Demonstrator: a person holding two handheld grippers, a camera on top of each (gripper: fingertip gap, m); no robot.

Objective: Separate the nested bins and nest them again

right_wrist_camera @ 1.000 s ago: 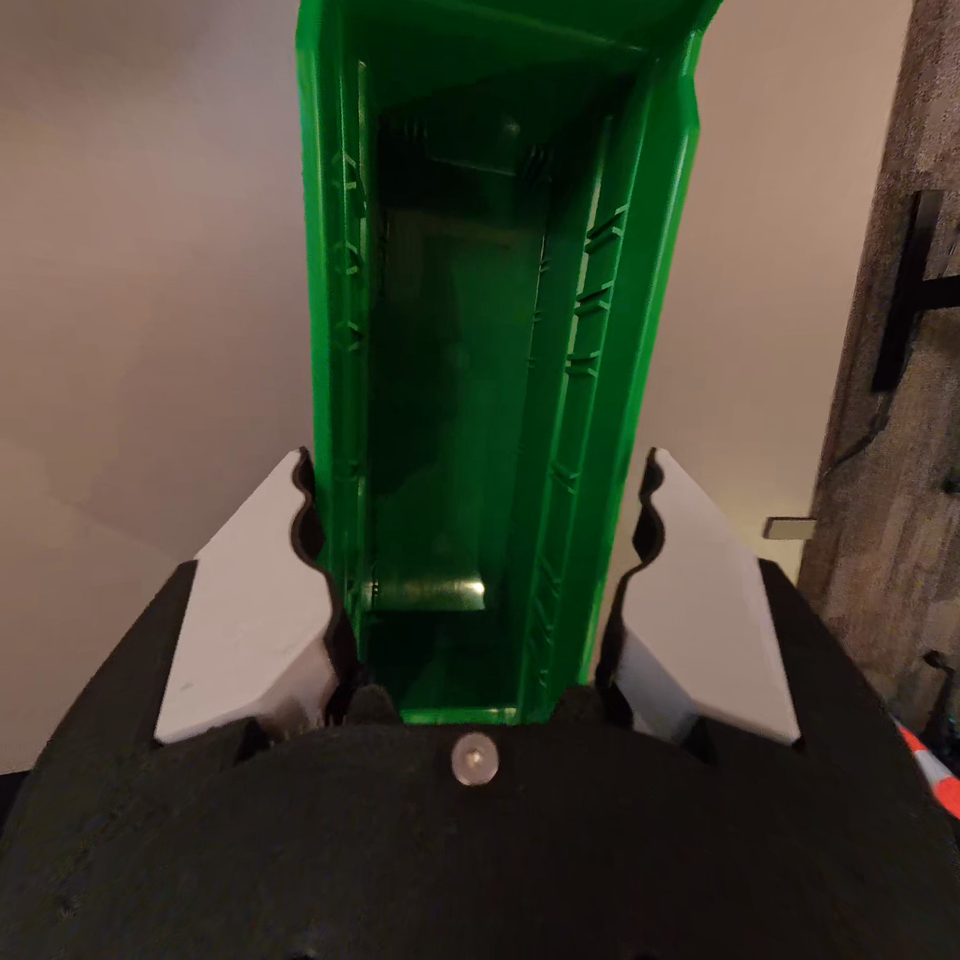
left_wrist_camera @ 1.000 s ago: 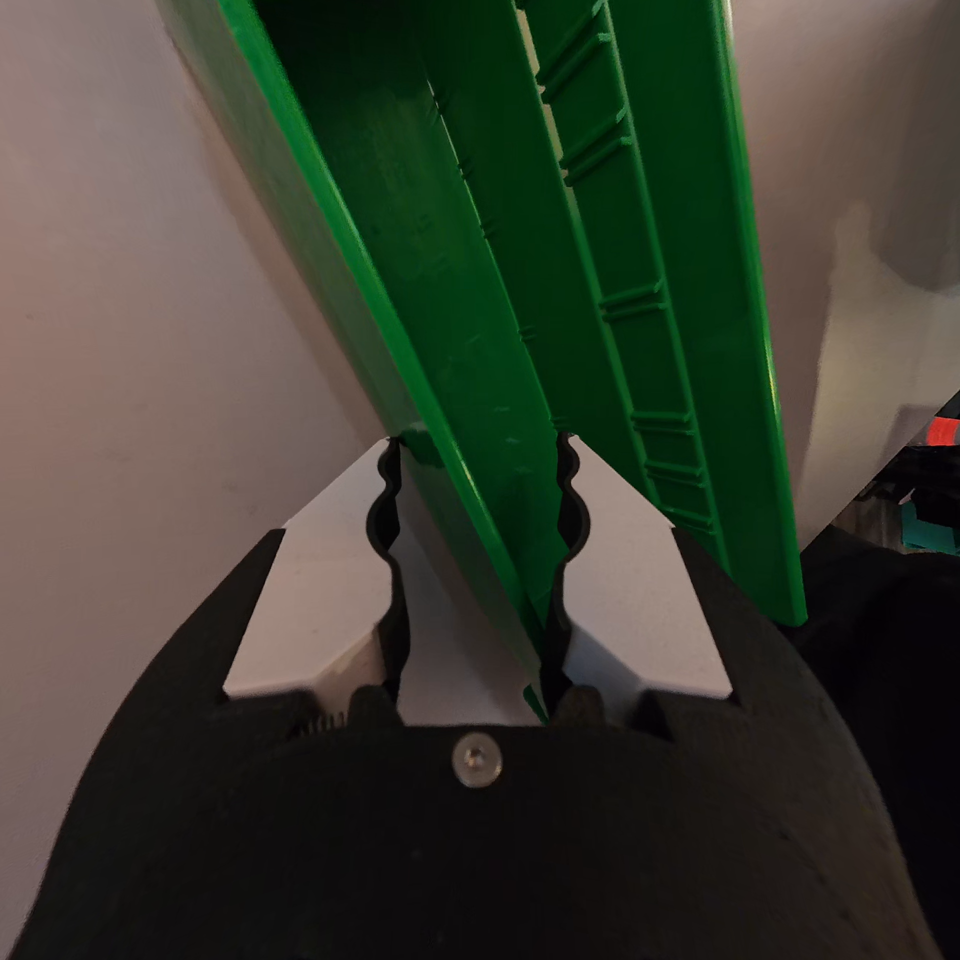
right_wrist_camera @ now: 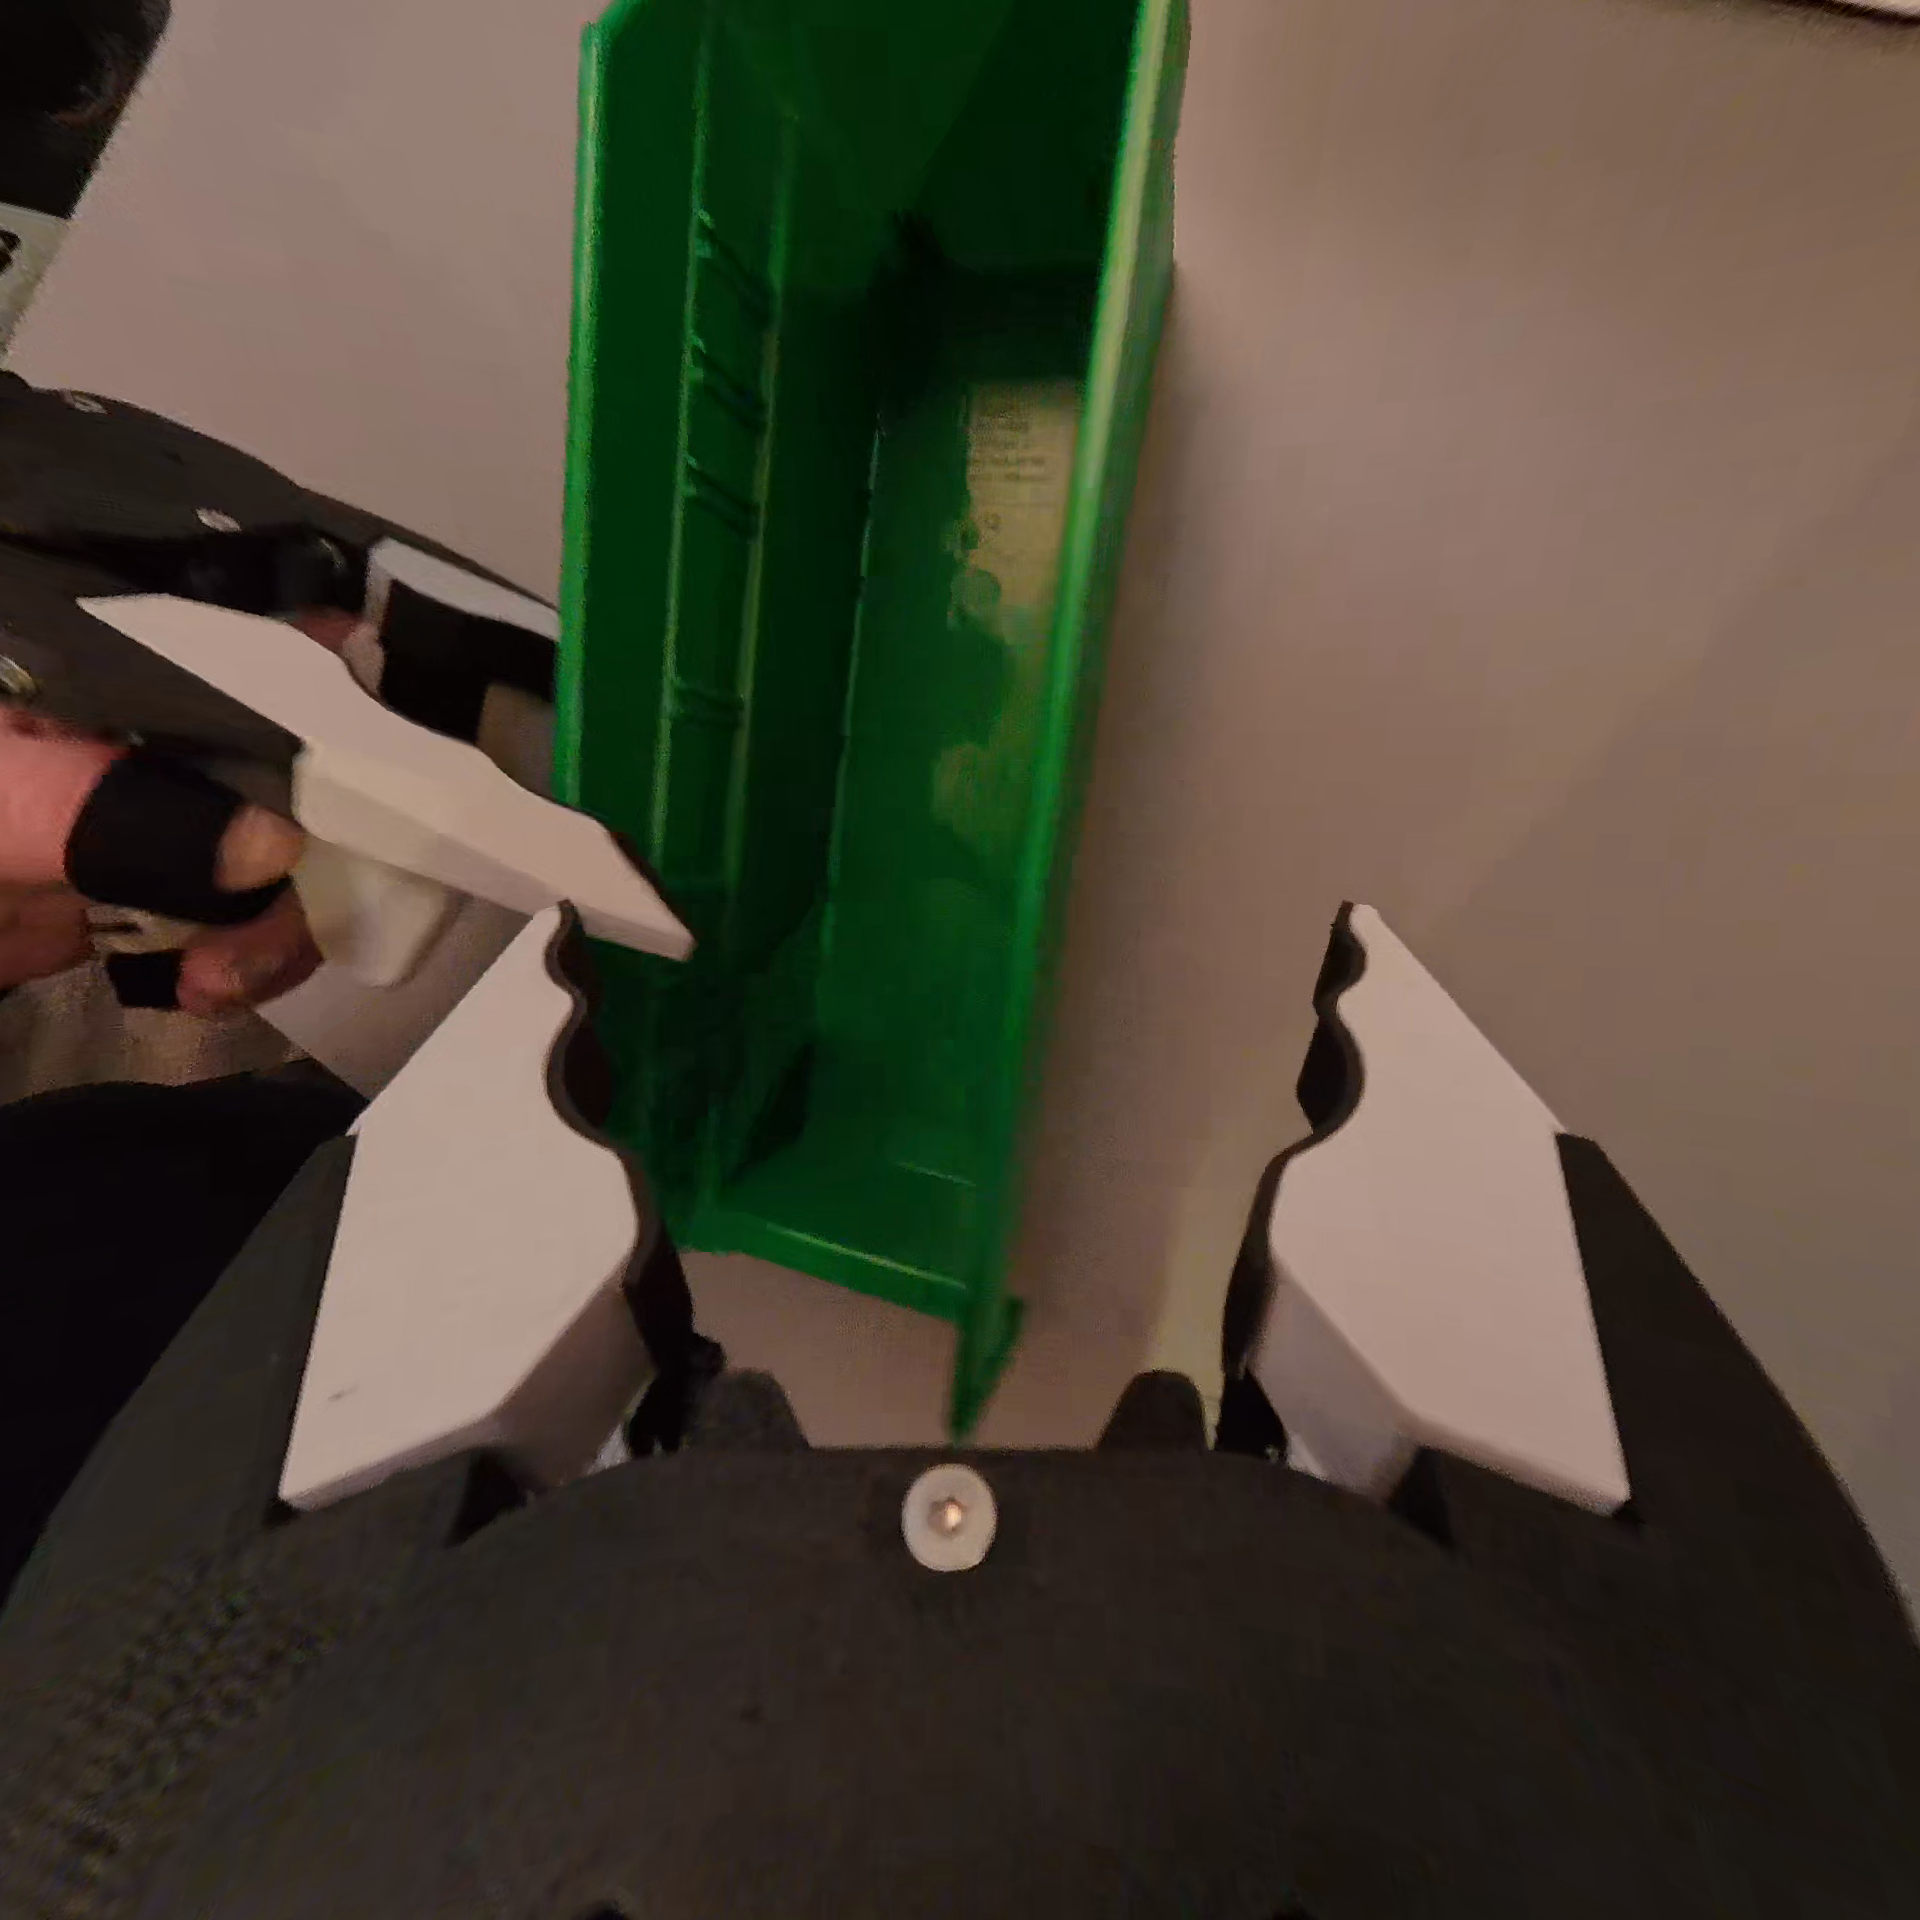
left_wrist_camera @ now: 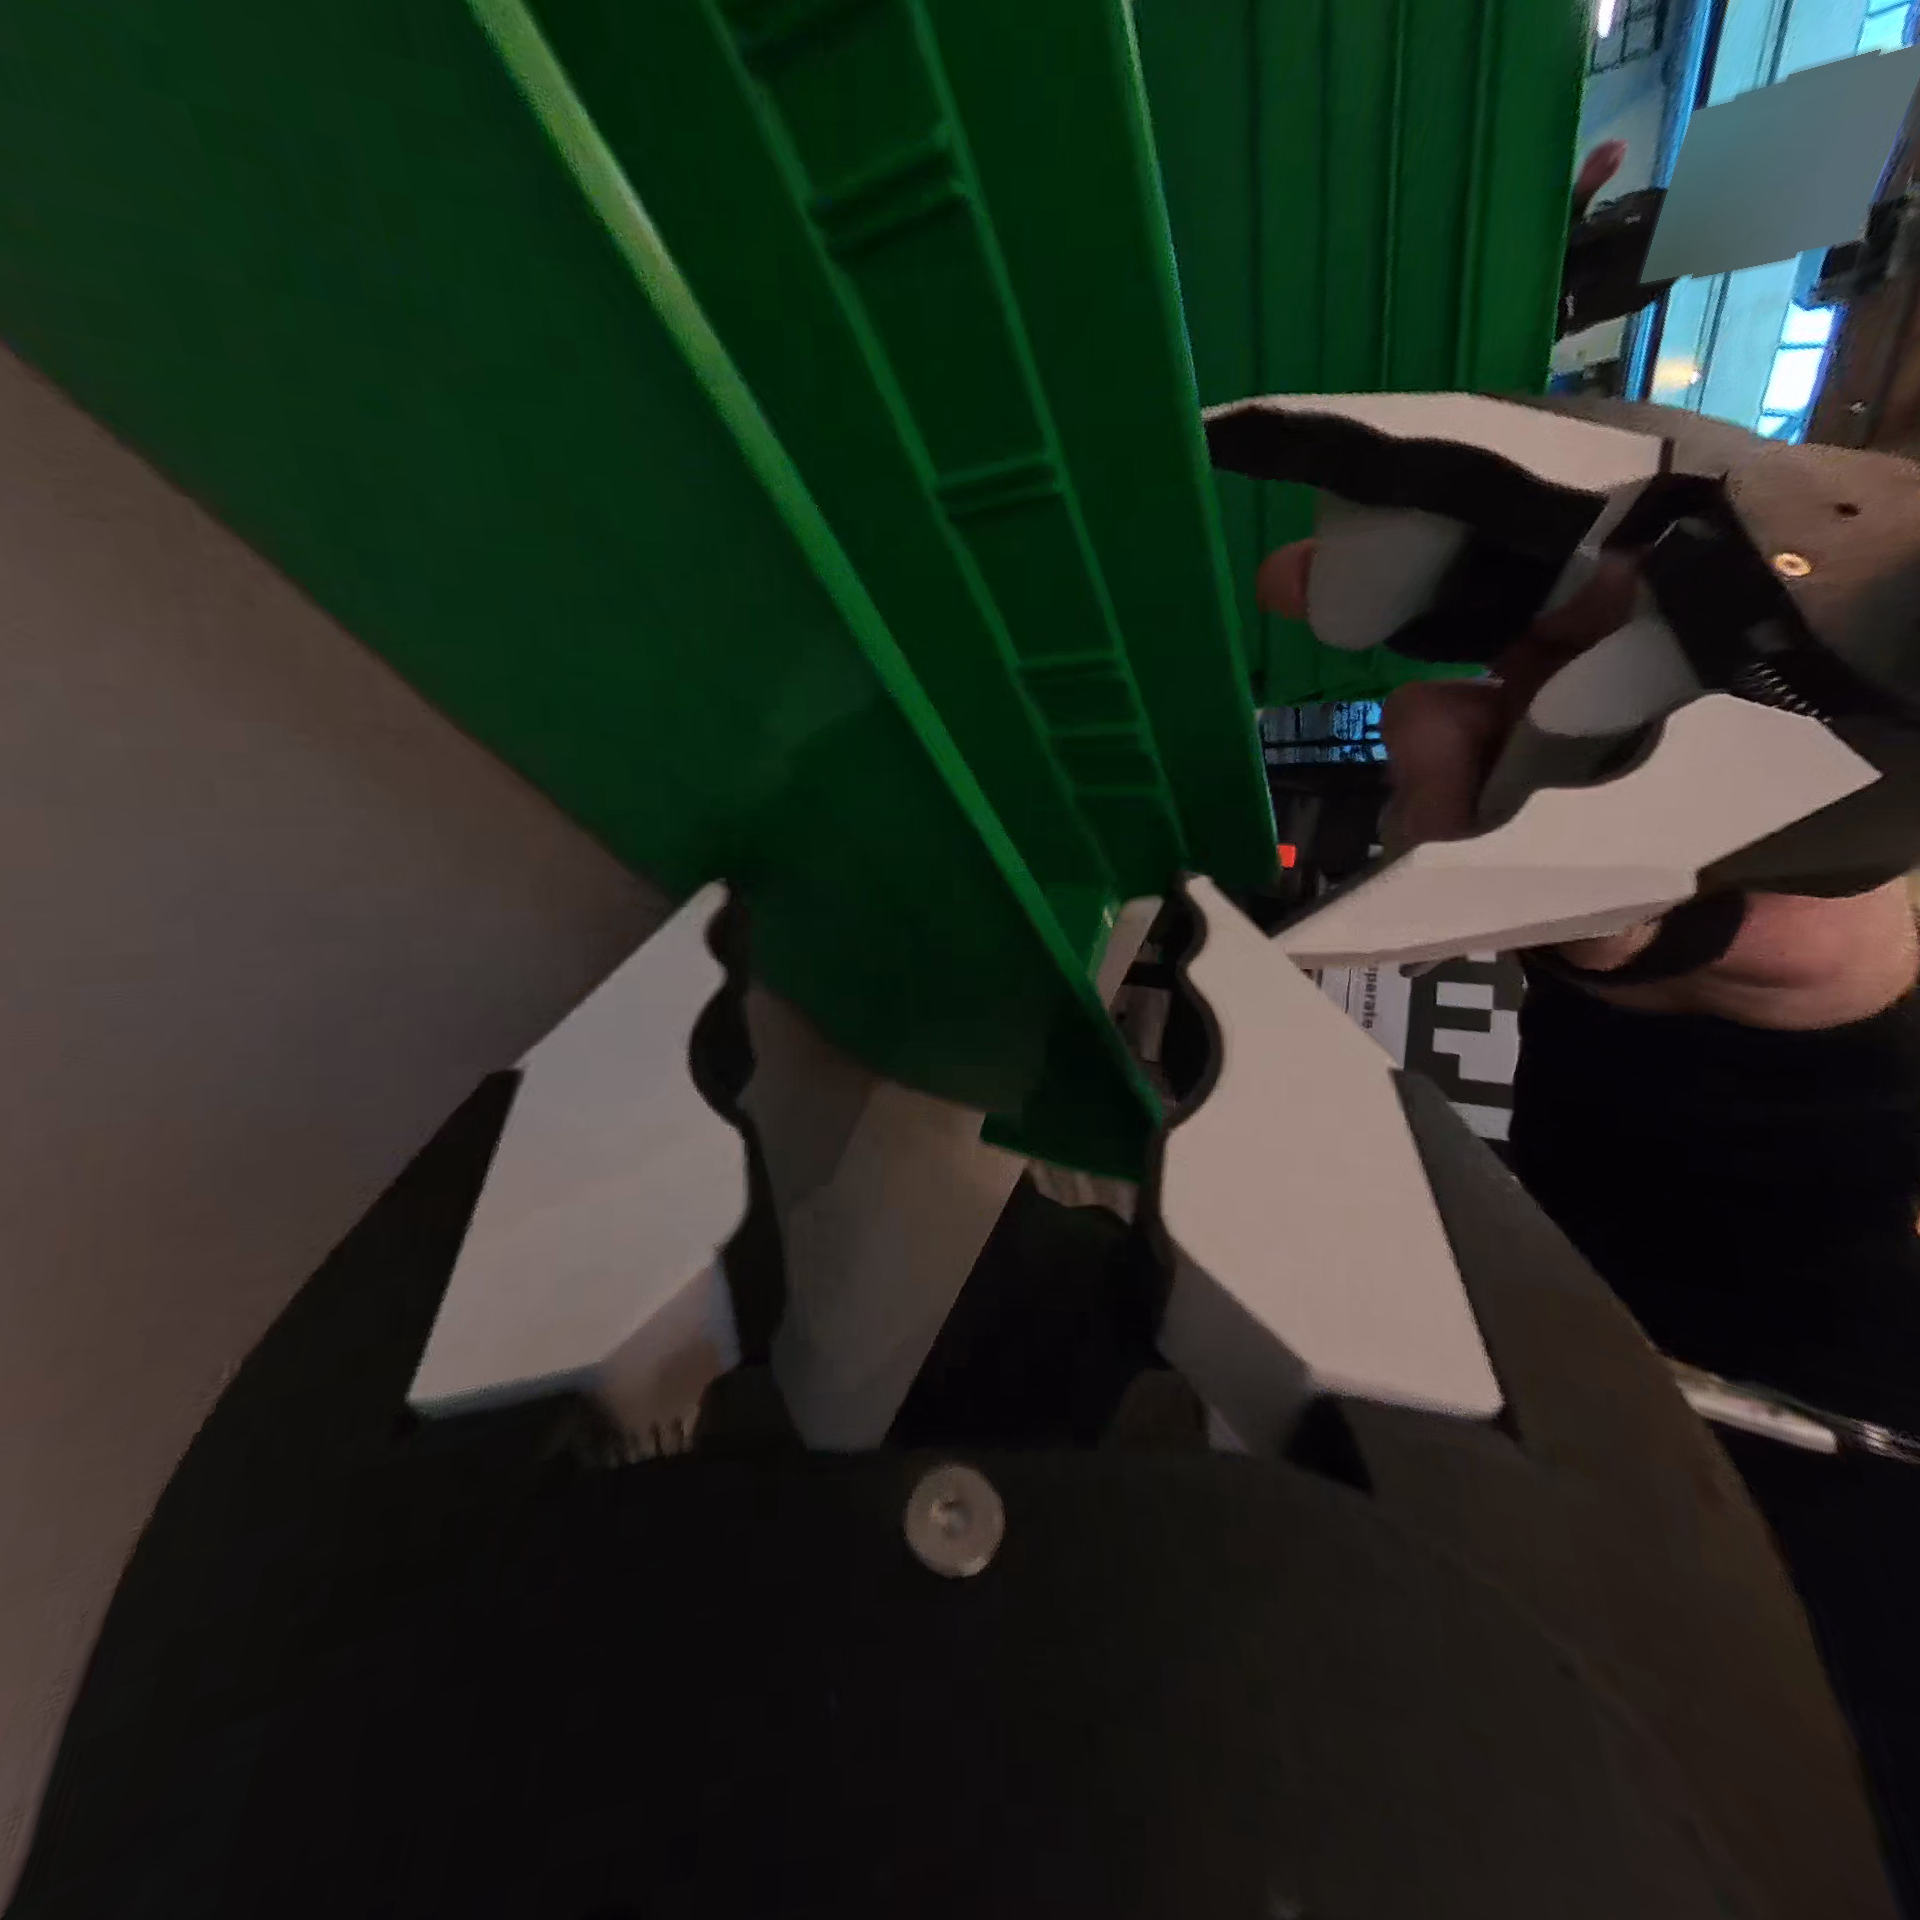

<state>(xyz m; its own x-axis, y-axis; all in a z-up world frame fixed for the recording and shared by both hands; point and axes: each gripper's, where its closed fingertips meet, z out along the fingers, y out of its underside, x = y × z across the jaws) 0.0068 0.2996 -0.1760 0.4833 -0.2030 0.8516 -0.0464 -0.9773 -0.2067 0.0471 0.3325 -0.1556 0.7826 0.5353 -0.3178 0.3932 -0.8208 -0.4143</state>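
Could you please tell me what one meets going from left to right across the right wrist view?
Person's hand in a black fingerless glove → the other black-and-white handheld gripper → long green plastic bin → bare pale tabletop.

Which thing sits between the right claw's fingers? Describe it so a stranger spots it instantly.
On the pale table, ahead of the open right claw, lies a long, narrow, open-topped bin. It is the only bright green thing, and the left claw straddles one long wall.
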